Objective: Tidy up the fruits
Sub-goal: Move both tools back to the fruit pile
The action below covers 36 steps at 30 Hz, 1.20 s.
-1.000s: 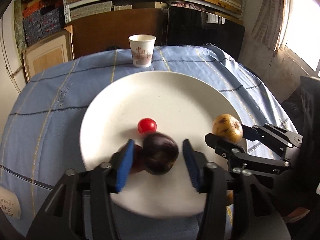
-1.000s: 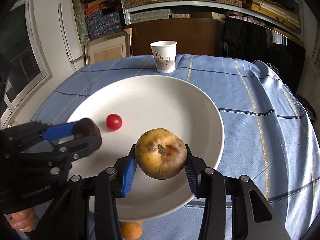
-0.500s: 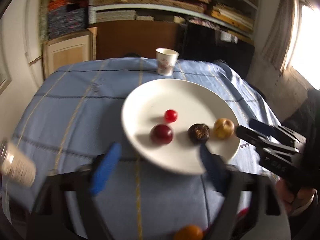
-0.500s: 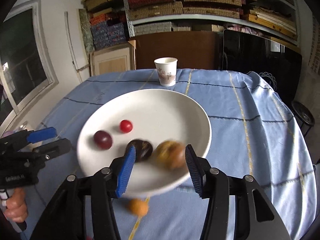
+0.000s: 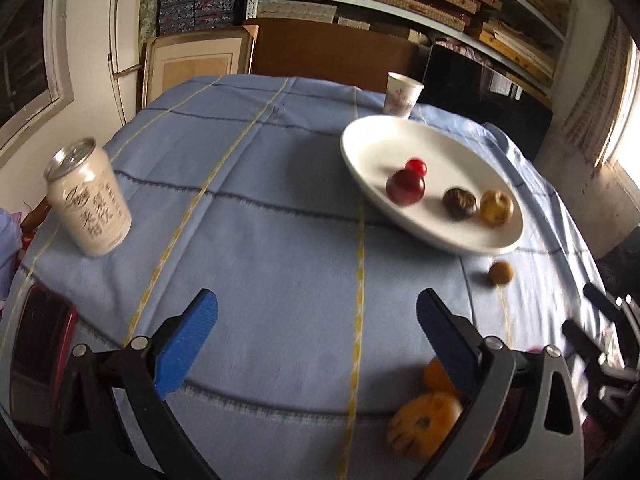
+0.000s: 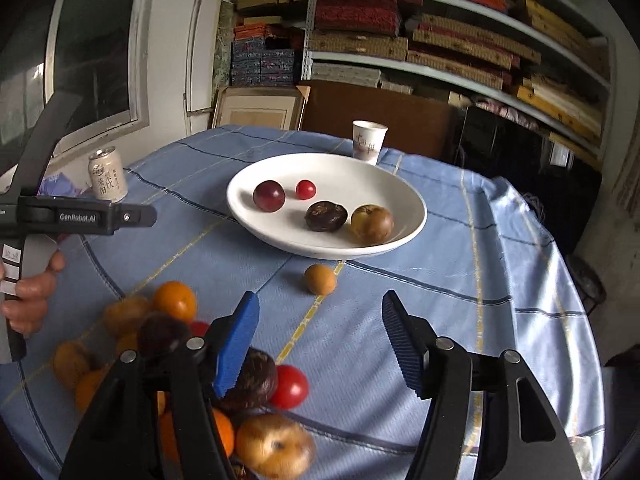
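Note:
The white plate holds a red plum, a cherry tomato, a dark wrinkled fruit and a yellow-brown fruit. A small brown fruit lies on the cloth just in front of it. A pile of loose fruit, with an orange and a red tomato, sits near the front edge. My right gripper hovers over the cloth beside this pile, its jaws opening with nothing between them. My left gripper stands wide open over bare cloth, left of the plate.
A drink can stands at the table's left. A paper cup stands behind the plate. A red and black object lies at the near left edge. A hand holds the left tool. Shelves and boards stand behind the round table.
The left gripper let go of the dark fruit and the right let go of the yellow-brown fruit, both onto the plate. Both grippers then opened and drew back towards the near edge.

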Available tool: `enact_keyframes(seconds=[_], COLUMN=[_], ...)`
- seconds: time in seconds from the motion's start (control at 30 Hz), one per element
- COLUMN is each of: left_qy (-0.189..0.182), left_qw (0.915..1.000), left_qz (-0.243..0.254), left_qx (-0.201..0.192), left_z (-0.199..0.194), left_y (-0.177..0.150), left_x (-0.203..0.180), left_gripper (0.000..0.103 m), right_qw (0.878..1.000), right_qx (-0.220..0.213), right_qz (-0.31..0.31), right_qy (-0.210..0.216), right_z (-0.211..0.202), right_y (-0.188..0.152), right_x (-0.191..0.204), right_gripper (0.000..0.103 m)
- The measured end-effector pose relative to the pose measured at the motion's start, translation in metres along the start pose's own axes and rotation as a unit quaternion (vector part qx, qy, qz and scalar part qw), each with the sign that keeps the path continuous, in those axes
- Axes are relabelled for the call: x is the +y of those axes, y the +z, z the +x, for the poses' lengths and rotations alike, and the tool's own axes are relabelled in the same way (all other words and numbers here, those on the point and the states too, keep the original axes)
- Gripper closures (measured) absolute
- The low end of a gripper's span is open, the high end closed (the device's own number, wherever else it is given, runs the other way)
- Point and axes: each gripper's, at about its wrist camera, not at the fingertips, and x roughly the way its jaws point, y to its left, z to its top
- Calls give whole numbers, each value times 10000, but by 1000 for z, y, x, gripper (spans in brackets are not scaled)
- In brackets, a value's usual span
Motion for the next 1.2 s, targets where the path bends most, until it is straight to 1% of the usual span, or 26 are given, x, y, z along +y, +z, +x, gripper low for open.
enact_keyframes(seconds=[0.07,0.17,0.27,0.33,0.43,0.53,0.57,0.6,0.67,0.73,0.8,0.9,0.97,1.03,1.1,1.2], left_qy=[-2,87,23,-35,-150,-257,-280,-373,-624,-792,-871,-1065,-1121,-1079,-1024,-987], left_qw=[10000,9997,9997,9997,9992,9979,9974,9964,9936,9904,9874,9849,9850,9861,9866,9871], left_qz=[83,216,225,233,330,584,669,760,934,1129,1319,1358,1301,1260,1268,1262], left_qx=[38,71,103,120,154,70,12,-67,-84,-82,-74,-124,-151,-95,-49,-56], left_z=[-2,-7,-11,-15,-21,-31,-36,-43,-50,-55,-60,-67,-69,-68,-67,-68], left_y=[-7,-19,-26,-32,-42,-53,-56,-61,-68,-77,-86,-90,-90,-91,-92,-93], left_x=[0,0,1,3,3,2,2,2,1,-1,-5,-5,-3,-2,-3,-2], left_gripper=[5,5,5,5,5,5,5,5,5,5,5,5,5,5,5,5], right_qw=[9999,9993,9976,9961,9957,9950,9936,9915,9870,9858,9873,9911,9939,9951,9948,9935], right_qx=[-8,10,71,175,252,357,312,265,267,398,481,616,656,723,815,994], right_qz=[138,375,689,863,881,821,882,965,1079,997,835,398,104,-167,-222,-112], right_qy=[41,-45,-75,13,166,436,628,831,1157,1289,1260,1114,881,661,573,540], right_z=[-7,-14,-18,-21,-30,-40,-47,-53,-60,-64,-67,-72,-72,-70,-66,-58], right_y=[-3,-8,-16,-25,-38,-53,-57,-60,-64,-69,-72,-75,-77,-78,-78,-76], right_x=[-6,-19,-33,-38,-36,-28,-26,-28,-27,-19,-10,11,23,36,41,43], right_gripper=[38,38,38,38,38,38,38,38,38,38,38,39,39,39,39,39])
